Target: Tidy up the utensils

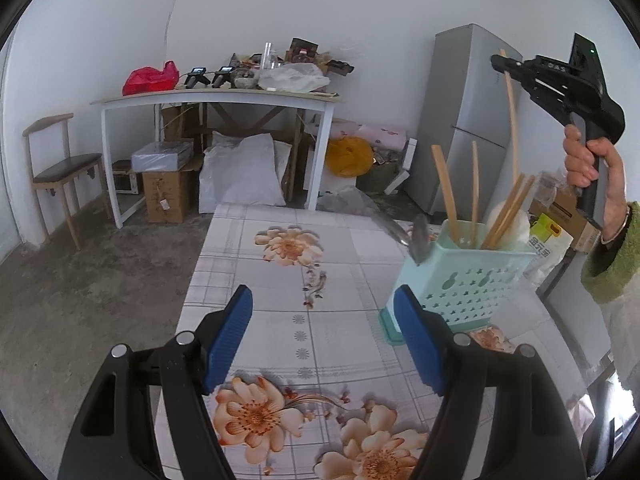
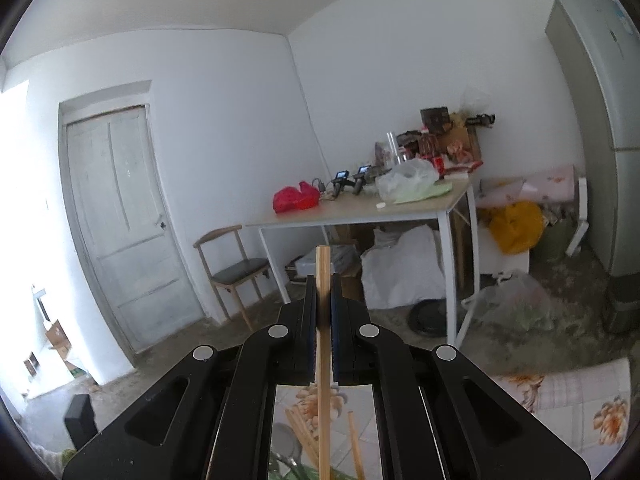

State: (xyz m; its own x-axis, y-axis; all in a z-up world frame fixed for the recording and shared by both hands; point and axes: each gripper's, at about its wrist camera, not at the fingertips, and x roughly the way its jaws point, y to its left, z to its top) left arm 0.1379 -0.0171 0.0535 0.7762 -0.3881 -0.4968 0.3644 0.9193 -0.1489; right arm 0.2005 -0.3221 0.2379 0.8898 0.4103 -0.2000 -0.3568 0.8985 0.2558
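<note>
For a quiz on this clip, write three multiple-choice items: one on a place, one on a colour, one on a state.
1. Where is the utensil holder relative to the left tool?
A. ahead to its right
B. ahead to its left
C. between its pads

2. What colour is the holder?
A. red
B. mint green
C. black

3. What is the right tool doing?
A. open, empty
B. shut on a chopstick
C. shut on a spoon

Answers: 1 A, it stands right of the pads. 2 B, pale green perforated plastic. 3 B, a wooden stick is clamped between the pads.

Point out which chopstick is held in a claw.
The tall chopstick, pinched near its top by the right claw above the green holder; the others stand loose inside.
</note>
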